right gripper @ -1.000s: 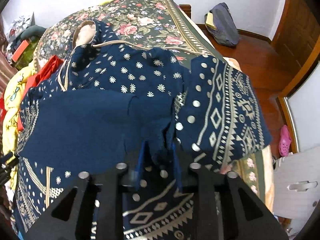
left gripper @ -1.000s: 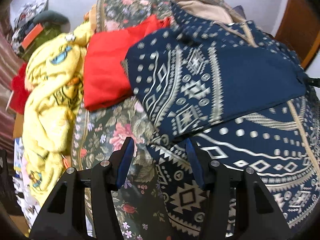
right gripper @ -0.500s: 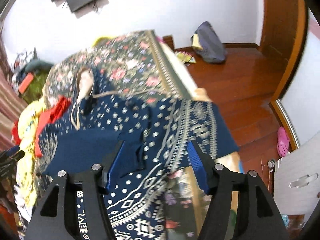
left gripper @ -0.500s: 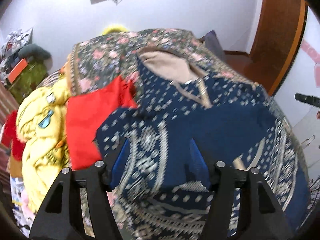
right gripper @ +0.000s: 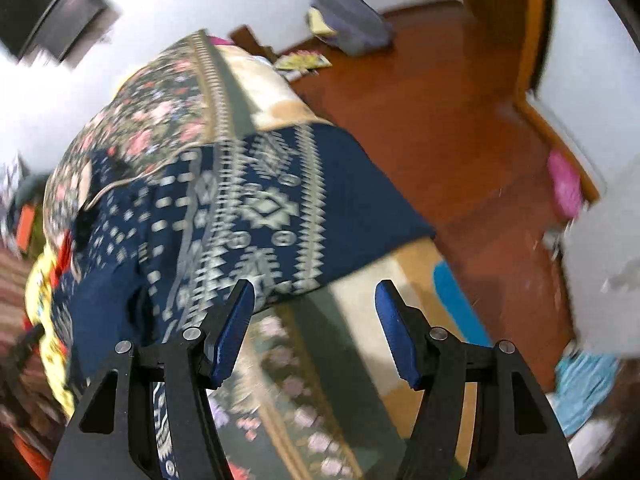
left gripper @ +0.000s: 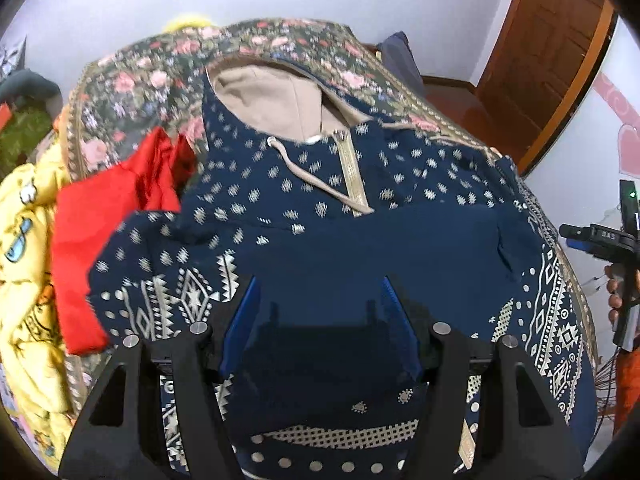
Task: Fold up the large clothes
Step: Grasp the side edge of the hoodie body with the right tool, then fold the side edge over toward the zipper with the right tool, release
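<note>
A navy hoodie [left gripper: 320, 184] with cream patterns lies on the floral bedspread [left gripper: 132, 84], its beige-lined hood [left gripper: 272, 100] at the far end. A patterned sleeve [left gripper: 168, 288] is folded in over the left side. My left gripper [left gripper: 318, 284] hovers open over the plain navy middle, with nothing pinched between its blue pads. In the blurred right wrist view, my right gripper [right gripper: 315, 286] stands open above the bed's side edge. It sits just below the hoodie's patterned part [right gripper: 272, 200], which drapes toward that edge.
A red garment [left gripper: 108, 216] and a yellow one [left gripper: 24, 240] are piled left of the hoodie. The wooden floor [right gripper: 440, 120] beside the bed holds a grey bag [right gripper: 348, 28] and a pink slipper [right gripper: 564, 184]. A brown door [left gripper: 552, 48] stands at the back right.
The right gripper let go of the navy cloth, opened and swung toward the bed's side edge. The left gripper moved from the hoodie's left edge to over its middle.
</note>
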